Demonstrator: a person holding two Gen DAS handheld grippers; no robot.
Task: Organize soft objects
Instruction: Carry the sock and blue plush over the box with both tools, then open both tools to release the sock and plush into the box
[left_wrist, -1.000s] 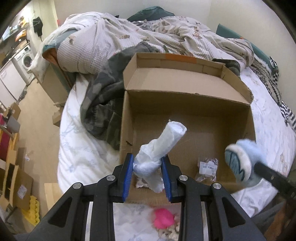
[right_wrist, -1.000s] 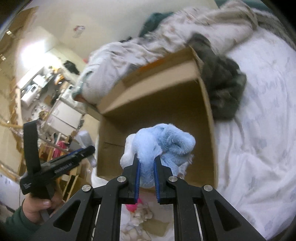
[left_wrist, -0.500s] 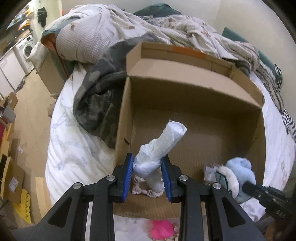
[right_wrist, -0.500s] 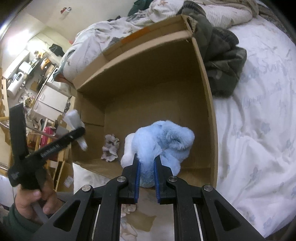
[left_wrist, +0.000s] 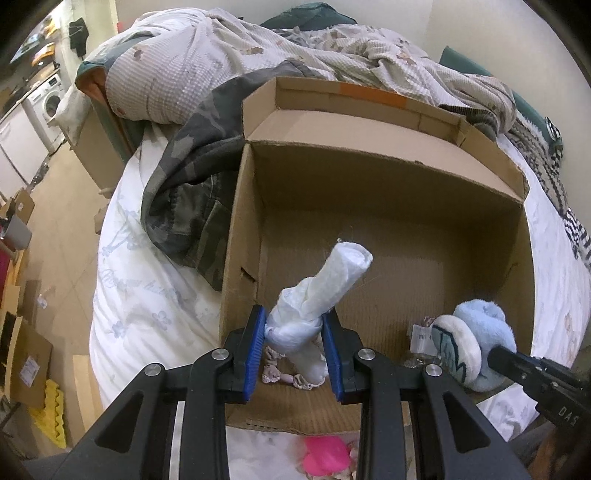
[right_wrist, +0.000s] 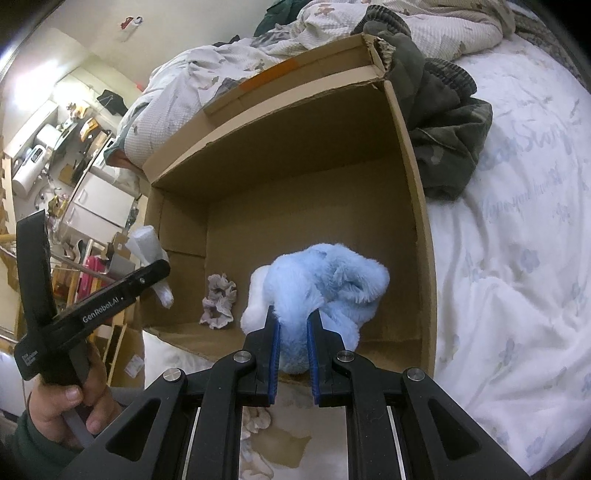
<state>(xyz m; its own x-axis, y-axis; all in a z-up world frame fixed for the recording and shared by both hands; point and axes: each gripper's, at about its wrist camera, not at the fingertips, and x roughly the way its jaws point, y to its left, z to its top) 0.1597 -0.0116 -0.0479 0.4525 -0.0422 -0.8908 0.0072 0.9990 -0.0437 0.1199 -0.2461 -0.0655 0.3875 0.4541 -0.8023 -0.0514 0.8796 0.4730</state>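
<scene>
An open cardboard box (left_wrist: 388, 177) lies on a bed. My left gripper (left_wrist: 295, 350) is shut on a white rolled cloth (left_wrist: 321, 288) and holds it over the box's near left corner. My right gripper (right_wrist: 292, 350) is shut on a fluffy blue plush slipper (right_wrist: 325, 284) and holds it inside the box near its front edge. The slipper also shows in the left wrist view (left_wrist: 476, 347), at the box's near right. A grey-pink scrunchie (right_wrist: 218, 301) lies on the box floor. The white cloth shows in the right wrist view (right_wrist: 147, 251) too.
A camouflage garment (left_wrist: 184, 199) lies left of the box, and a rumpled quilt (left_wrist: 207, 62) behind it. A pink object (left_wrist: 325, 452) lies on the white sheet (right_wrist: 517, 258) in front of the box. A tagged packet (left_wrist: 421, 332) is in the box. Floor clutter is at far left.
Both grippers have moved forward toward the box. The blue slipper went from above the near edge to down inside the box. The white cloth now hangs over the box's near left corner.
</scene>
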